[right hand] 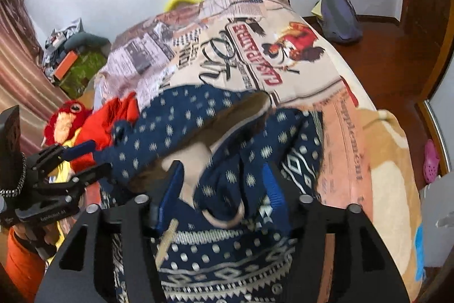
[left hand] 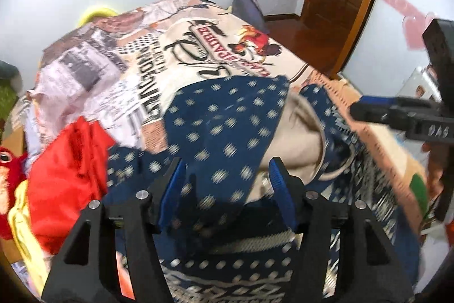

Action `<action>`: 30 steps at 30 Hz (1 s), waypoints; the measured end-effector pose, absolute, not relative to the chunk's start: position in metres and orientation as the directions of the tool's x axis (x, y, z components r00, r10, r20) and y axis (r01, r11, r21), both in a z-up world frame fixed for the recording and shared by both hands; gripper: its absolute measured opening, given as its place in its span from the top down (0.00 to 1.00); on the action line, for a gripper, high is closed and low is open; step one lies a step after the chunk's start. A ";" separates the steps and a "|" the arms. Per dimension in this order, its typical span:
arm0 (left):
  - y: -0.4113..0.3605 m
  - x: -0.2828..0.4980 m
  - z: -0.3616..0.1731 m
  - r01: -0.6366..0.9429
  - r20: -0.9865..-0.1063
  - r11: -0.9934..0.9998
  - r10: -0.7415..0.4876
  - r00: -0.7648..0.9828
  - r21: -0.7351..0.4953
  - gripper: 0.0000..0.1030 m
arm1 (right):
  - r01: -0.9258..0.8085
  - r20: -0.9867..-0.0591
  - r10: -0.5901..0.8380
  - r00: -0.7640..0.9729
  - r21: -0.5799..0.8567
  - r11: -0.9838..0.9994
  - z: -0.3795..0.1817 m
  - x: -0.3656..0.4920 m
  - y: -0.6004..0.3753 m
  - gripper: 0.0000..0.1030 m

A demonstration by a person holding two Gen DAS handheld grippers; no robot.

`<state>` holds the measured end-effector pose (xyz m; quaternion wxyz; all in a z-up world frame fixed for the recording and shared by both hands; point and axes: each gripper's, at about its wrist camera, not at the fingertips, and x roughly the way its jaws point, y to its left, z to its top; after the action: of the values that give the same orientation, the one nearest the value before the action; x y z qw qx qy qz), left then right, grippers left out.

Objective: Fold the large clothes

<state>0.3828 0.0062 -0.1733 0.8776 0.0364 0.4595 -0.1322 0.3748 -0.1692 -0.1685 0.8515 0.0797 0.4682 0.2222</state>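
Between the blue pads of the left tool (left hand: 227,175) hangs a fold of the navy patterned sweater (left hand: 224,121), though blur hides whether the fingers pinch it. Nearby the right tool (right hand: 224,178) stands with fingers apart around the sweater's cream-lined collar. Both hover over the bed, where the sweater lies bunched on a printed bedspread (left hand: 181,47). Farther left sits a red garment (left hand: 68,149).
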 end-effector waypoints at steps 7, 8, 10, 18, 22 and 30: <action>-0.021 0.419 -0.206 0.302 -0.852 0.953 -0.173 0.493 -0.019 0.41 | -0.257 -0.797 0.452 0.401 0.376 0.890 -0.205 0.413 -0.157 0.46; -0.022 0.423 -0.211 0.303 -0.857 0.953 -0.165 0.488 -0.011 0.41 | -0.249 -0.801 0.449 0.397 0.377 0.892 -0.208 0.417 -0.157 0.46; -0.021 0.431 -0.225 0.306 -0.868 0.952 -0.163 0.468 -0.013 0.41 | -0.231 -0.806 0.450 0.385 0.388 0.892 -0.219 0.428 -0.156 0.46; 0.003 0.445 -0.242 0.254 -0.855 0.963 -0.205 0.476 -0.090 0.77 | -0.223 -0.824 0.447 0.348 0.391 0.893 -0.249 0.462 -0.151 0.47; 0.014 0.447 -0.237 0.230 -0.843 0.966 -0.219 0.491 -0.118 0.89 | -0.230 -0.836 0.421 0.352 0.358 0.905 -0.258 0.472 -0.151 0.78; 0.040 0.421 -0.191 0.236 -0.777 0.932 -0.360 0.517 -0.275 0.90 | -0.244 -0.778 0.444 0.446 0.371 0.896 -0.224 0.446 -0.167 0.93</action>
<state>0.4211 0.0402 -0.1913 0.8684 -0.0673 0.4604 -0.1714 0.4463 -0.1673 -0.2242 0.8439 0.1030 0.4856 0.2035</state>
